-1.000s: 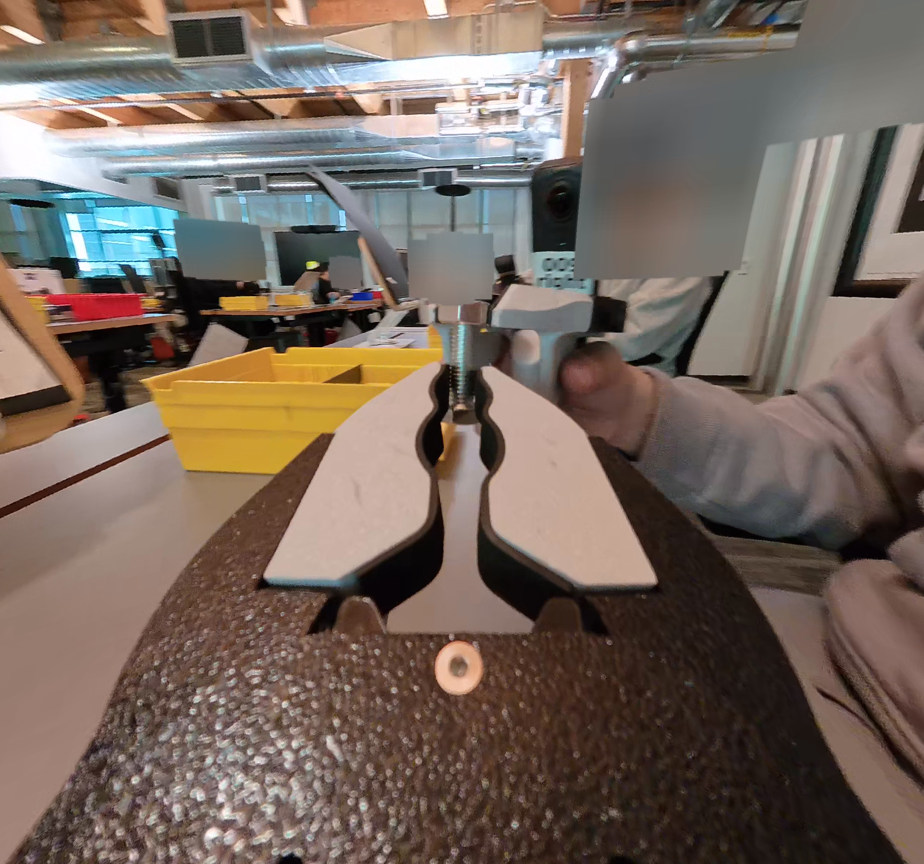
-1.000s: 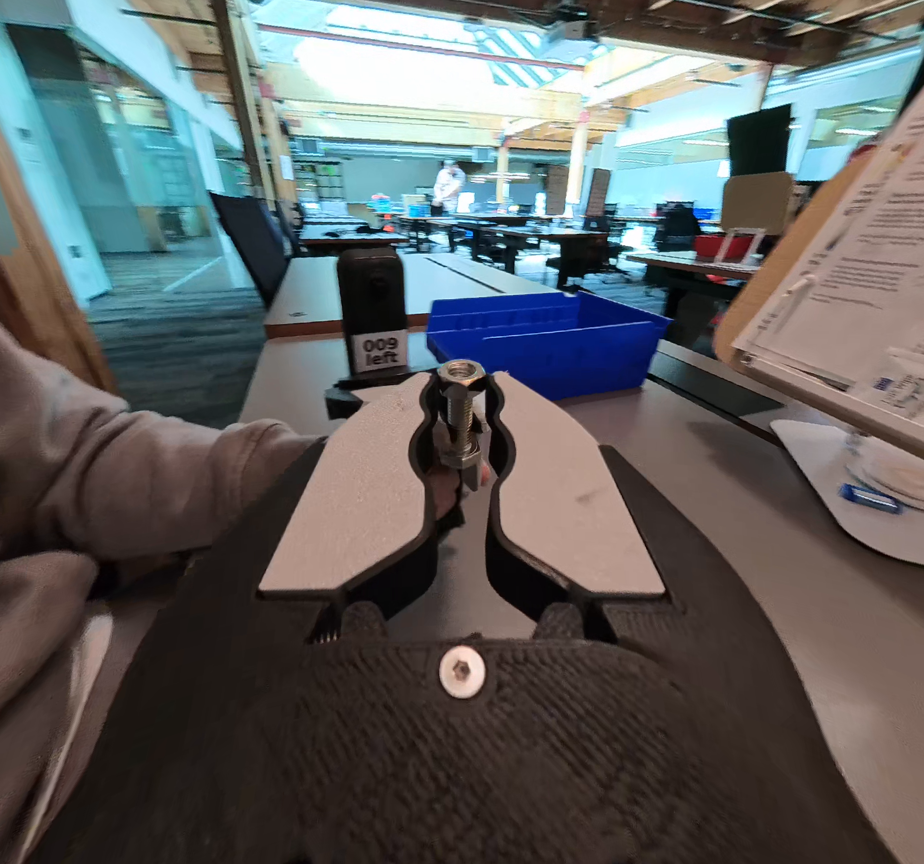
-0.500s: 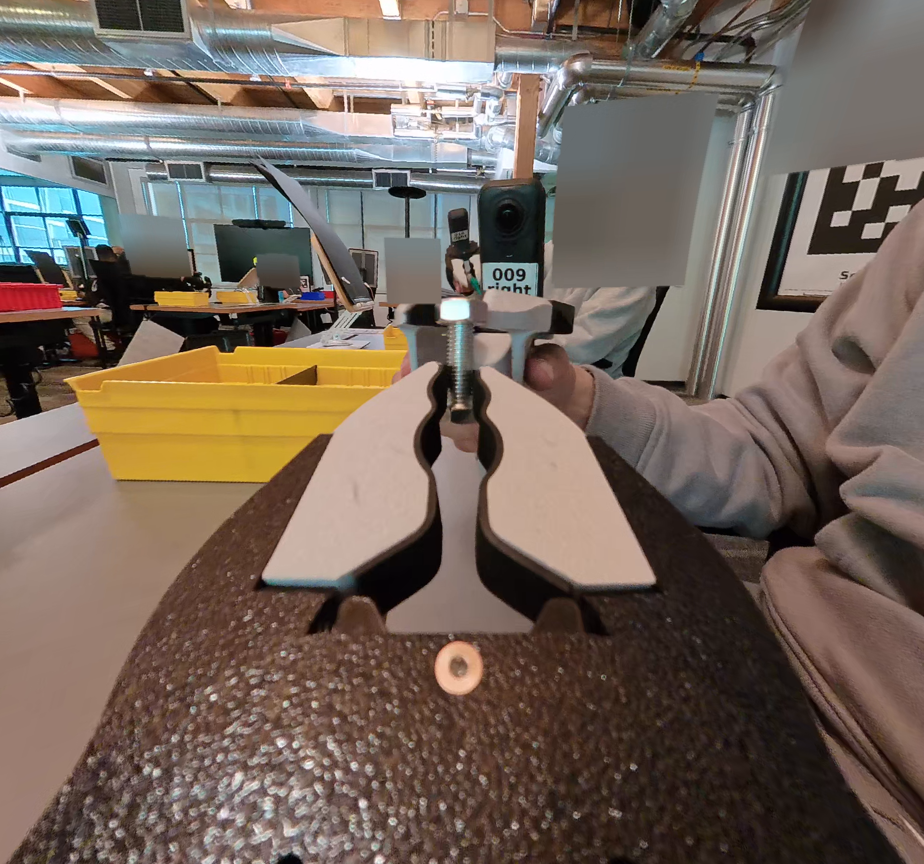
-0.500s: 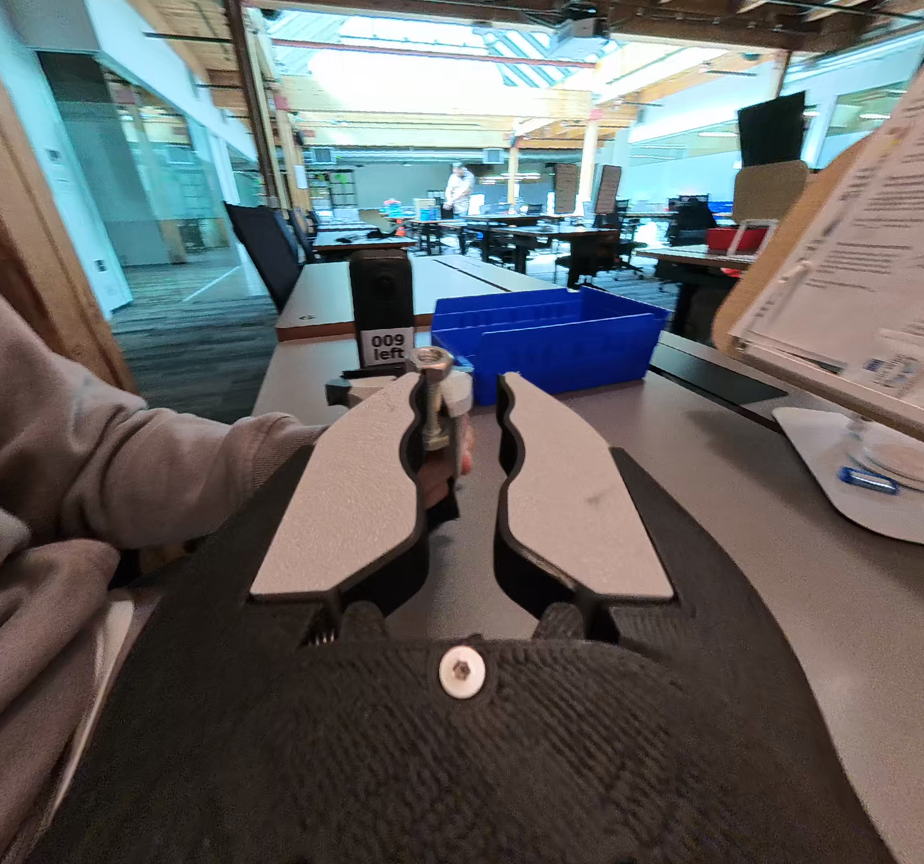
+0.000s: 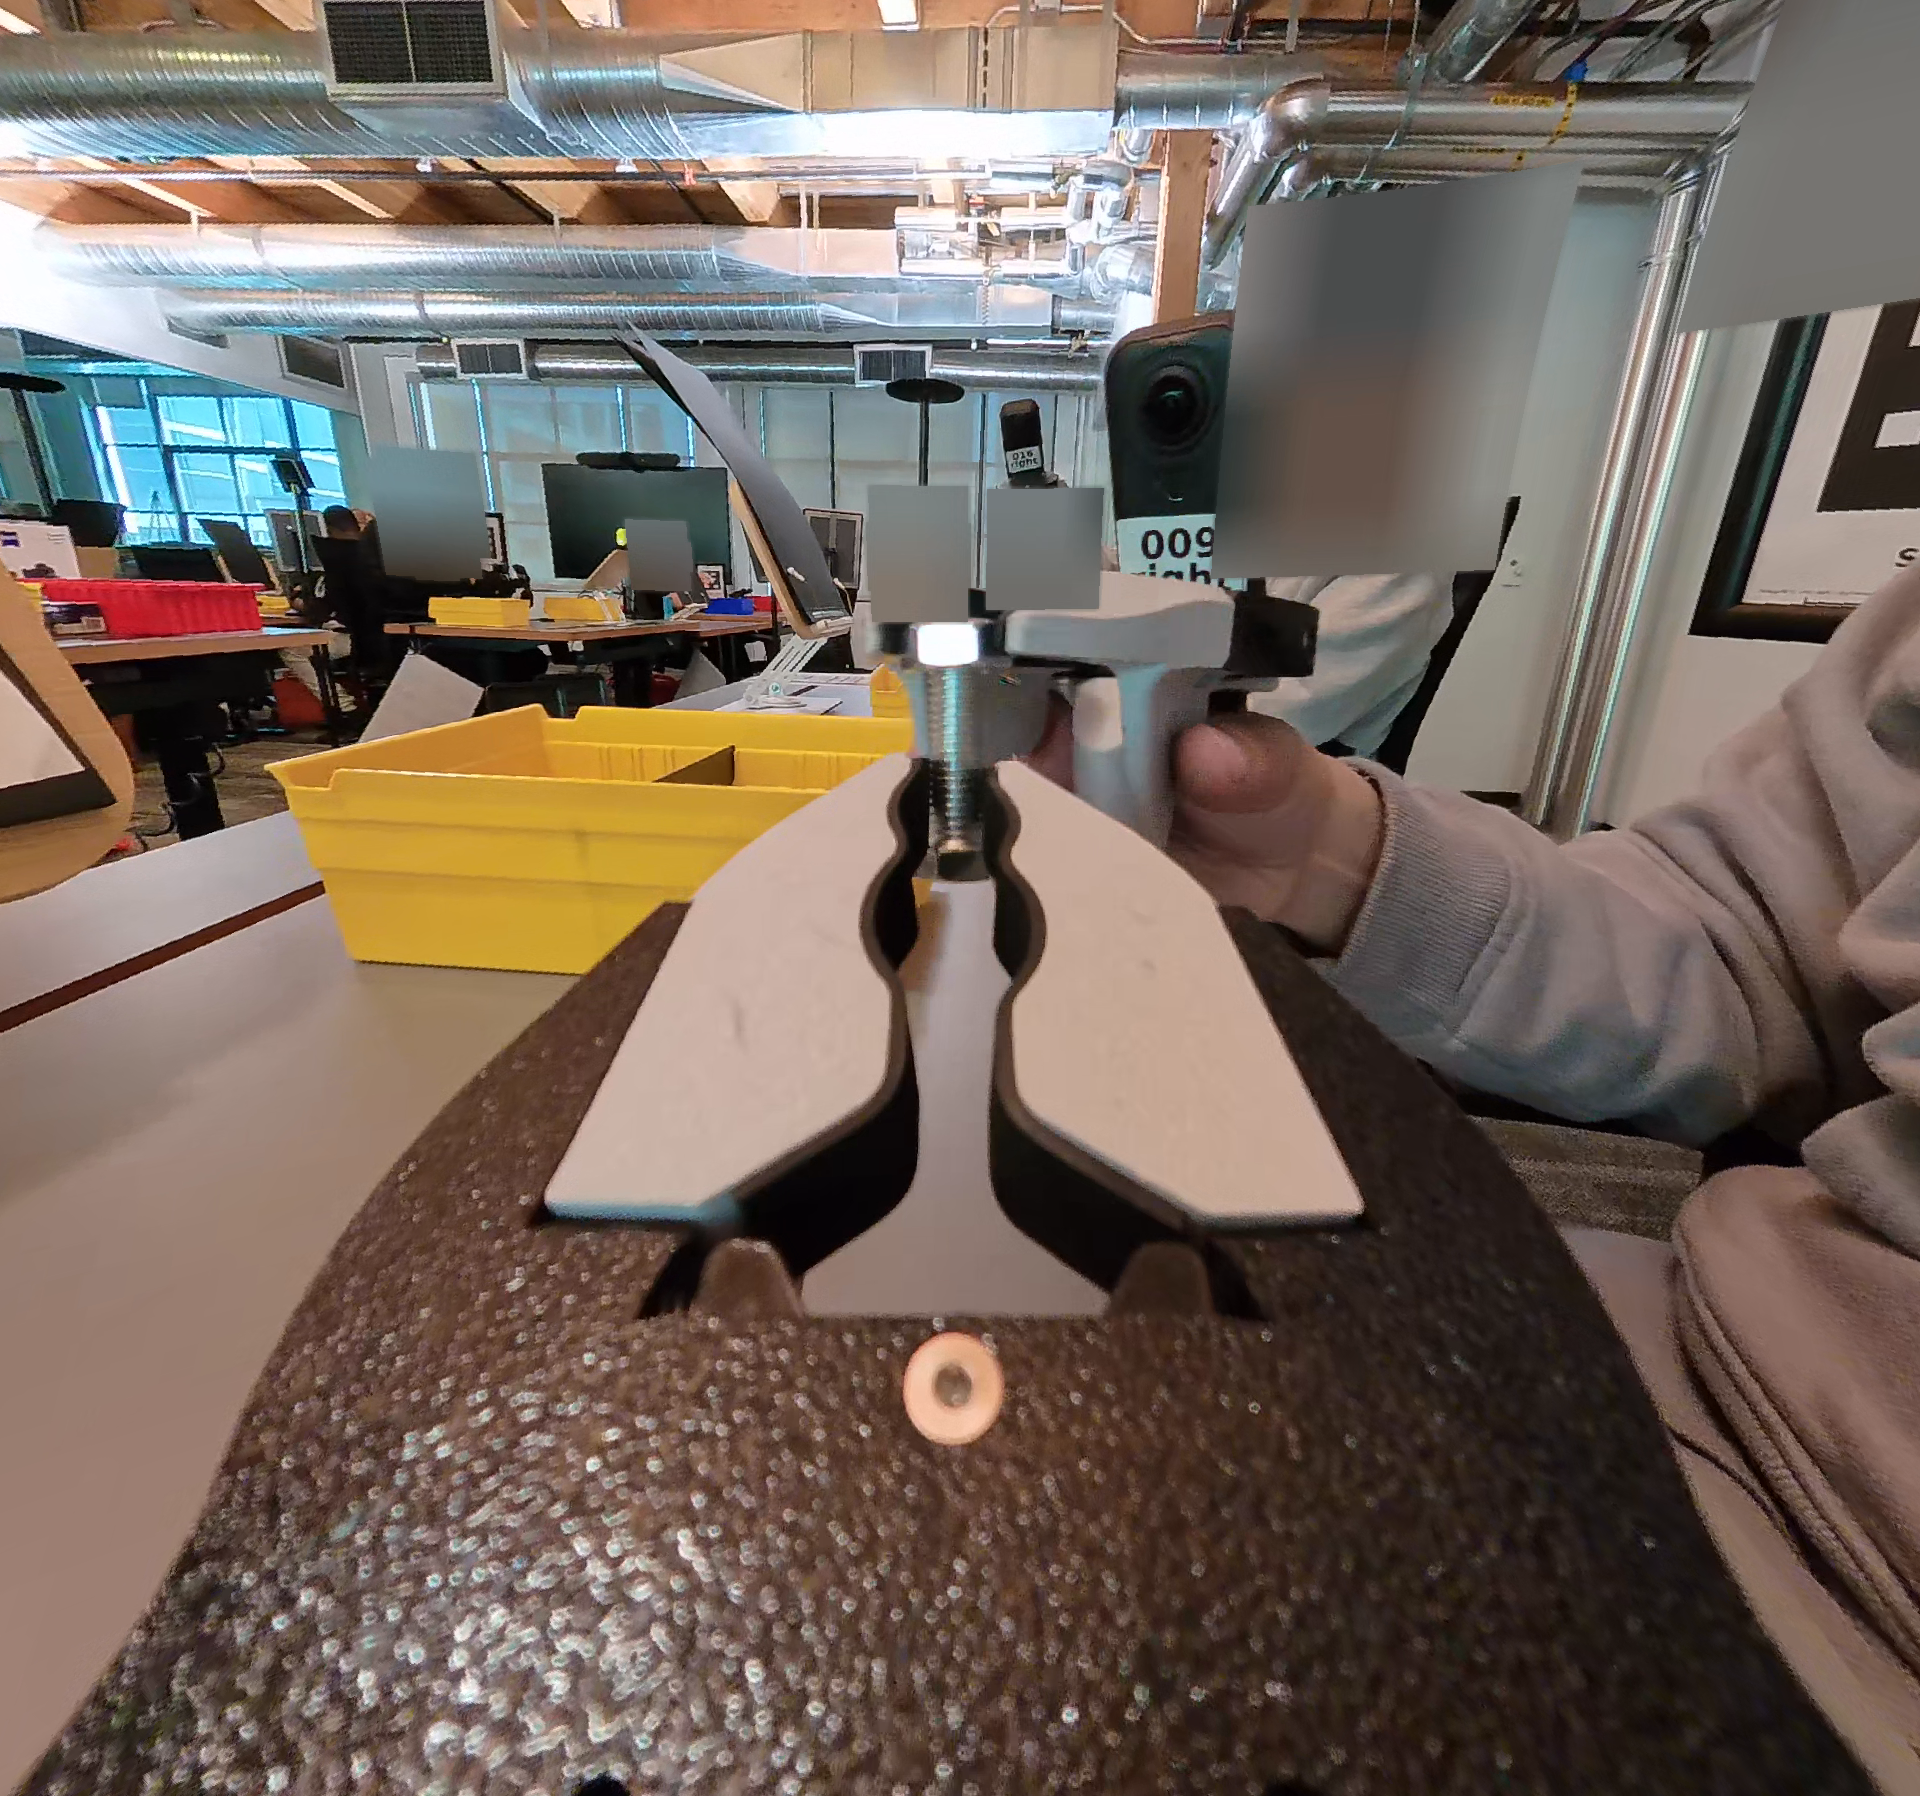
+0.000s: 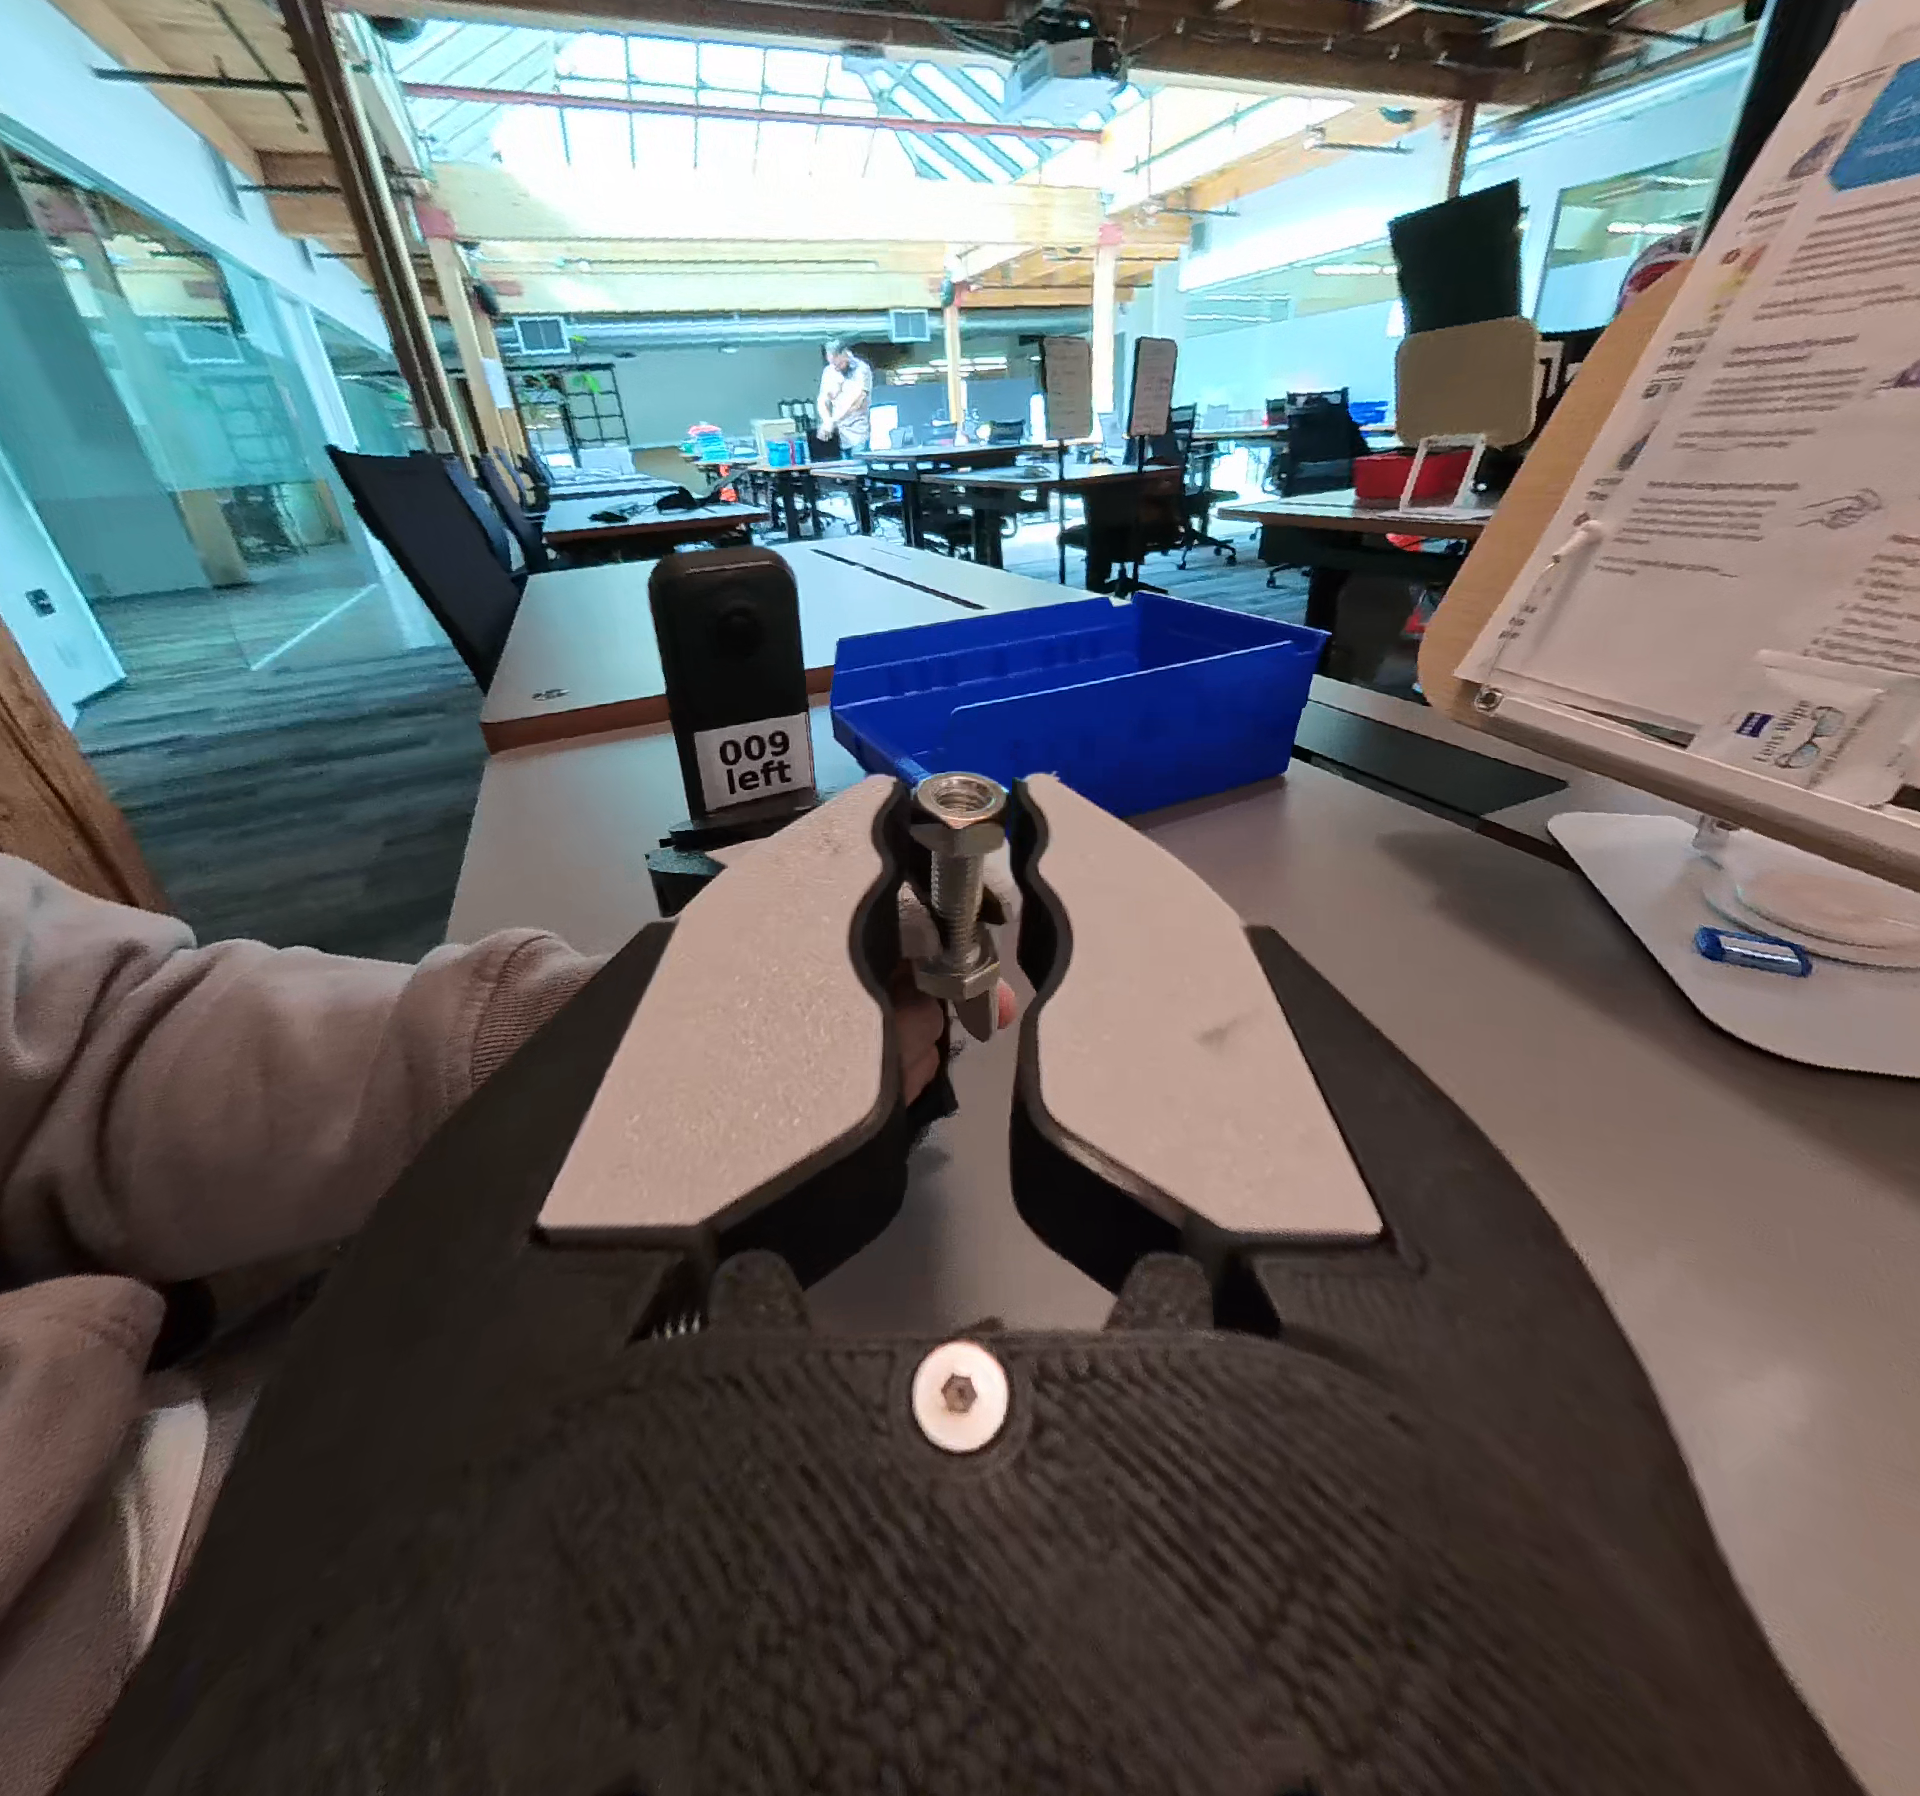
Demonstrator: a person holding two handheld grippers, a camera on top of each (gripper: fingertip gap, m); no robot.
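A silver bolt (image 5: 943, 738) stands upright in the air over the grey table (image 5: 156, 1175). My left gripper (image 5: 951, 796) is shut on its threaded shaft near the lower end. A silver hex nut (image 6: 958, 804) sits on the bolt's top end, its threaded hole facing up. My right gripper (image 6: 958, 801) is shut on this nut, with both fingertips against its flats. In the left wrist view the nut (image 5: 945, 645) shows above my fingertips, with the right gripper's white finger (image 5: 1122, 629) reaching in from the right. The bolt's shaft (image 6: 954, 899) hangs below the nut.
A yellow bin (image 5: 468, 873) stands on the table behind and left of the bolt. A blue bin (image 6: 1143, 707) stands beyond the right gripper. A tilted board with papers (image 6: 1714, 499) on a white base (image 6: 1766, 977) is at the right. A person's sleeve (image 5: 1558, 967) is close by. Left and right tips are no more than a few centimetres apart.
My right gripper opened beside the bolt half a second ago and has shut again on the nut. My left gripper has kept its hold on the bolt's shaft.
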